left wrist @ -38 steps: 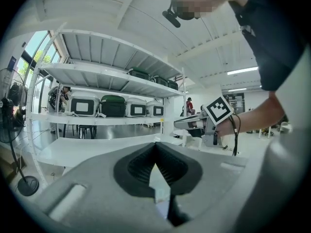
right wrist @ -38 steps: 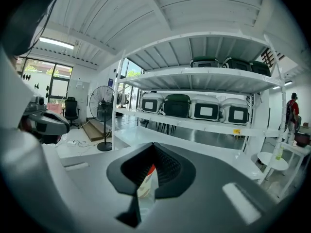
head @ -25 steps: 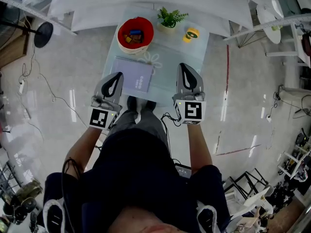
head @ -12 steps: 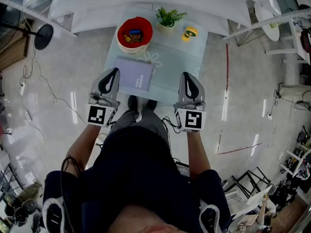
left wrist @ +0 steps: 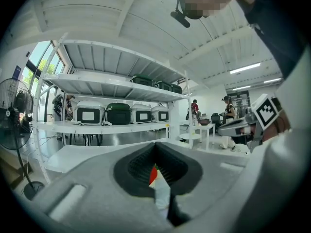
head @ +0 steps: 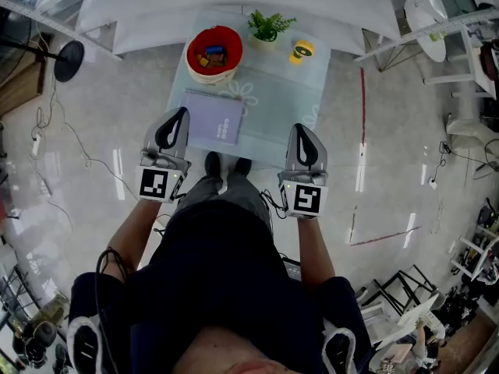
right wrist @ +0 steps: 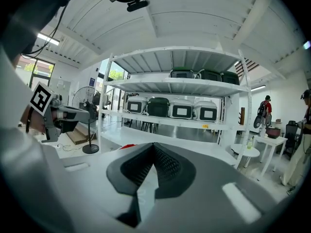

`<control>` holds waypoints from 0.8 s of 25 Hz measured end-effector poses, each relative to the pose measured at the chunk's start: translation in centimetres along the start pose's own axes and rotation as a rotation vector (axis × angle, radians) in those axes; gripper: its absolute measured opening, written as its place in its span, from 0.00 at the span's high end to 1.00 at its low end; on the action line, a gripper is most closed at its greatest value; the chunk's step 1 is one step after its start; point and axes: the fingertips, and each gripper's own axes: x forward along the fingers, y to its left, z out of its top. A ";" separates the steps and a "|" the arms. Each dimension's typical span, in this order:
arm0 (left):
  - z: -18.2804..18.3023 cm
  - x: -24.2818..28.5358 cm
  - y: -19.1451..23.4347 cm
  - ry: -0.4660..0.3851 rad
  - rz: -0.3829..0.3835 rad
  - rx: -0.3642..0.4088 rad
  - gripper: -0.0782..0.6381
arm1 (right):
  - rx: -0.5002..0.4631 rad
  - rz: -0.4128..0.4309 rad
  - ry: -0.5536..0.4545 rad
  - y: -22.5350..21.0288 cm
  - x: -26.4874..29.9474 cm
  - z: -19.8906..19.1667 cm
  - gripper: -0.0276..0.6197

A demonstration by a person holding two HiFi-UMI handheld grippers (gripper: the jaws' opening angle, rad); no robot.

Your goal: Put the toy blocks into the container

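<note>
Jaws together, left gripper point(head: 182, 113) and right gripper point(head: 301, 128) flank table point(head: 284, 100) edge.

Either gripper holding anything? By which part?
Nothing is held: the left gripper and right gripper are both shut and empty. The toy blocks lie in the red container.

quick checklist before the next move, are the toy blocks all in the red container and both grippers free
1. Toy blocks inside the red container: ok, several lie in it.
2. No loose blocks on the glass table: ok, only a purple notebook, potted plant and small yellow object show.
3. Left gripper empty: ok, jaws together.
4. Right gripper empty: ok, jaws together.
5. Container upright: ok.
</note>
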 end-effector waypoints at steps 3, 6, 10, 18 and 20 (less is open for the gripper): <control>0.2 -0.3 -0.1 0.001 0.000 0.001 0.89 | 0.001 -0.021 0.006 -0.1 -0.6 -0.2 0.96; 0.3 -0.5 0.0 0.001 0.003 0.001 0.89 | 0.009 -0.030 0.010 -0.1 -0.9 -0.3 0.96; 0.2 -0.6 -0.1 0.000 0.001 0.000 0.89 | 0.007 -0.035 0.010 -0.1 -1.1 -0.1 0.96; 0.4 -0.9 -0.6 -0.005 0.000 0.002 0.89 | -0.007 -0.034 0.011 -0.3 -1.4 0.4 0.96; 0.4 -1.0 -0.6 -0.005 0.000 0.001 0.89 | -0.009 -0.037 0.017 -0.3 -1.6 0.4 0.96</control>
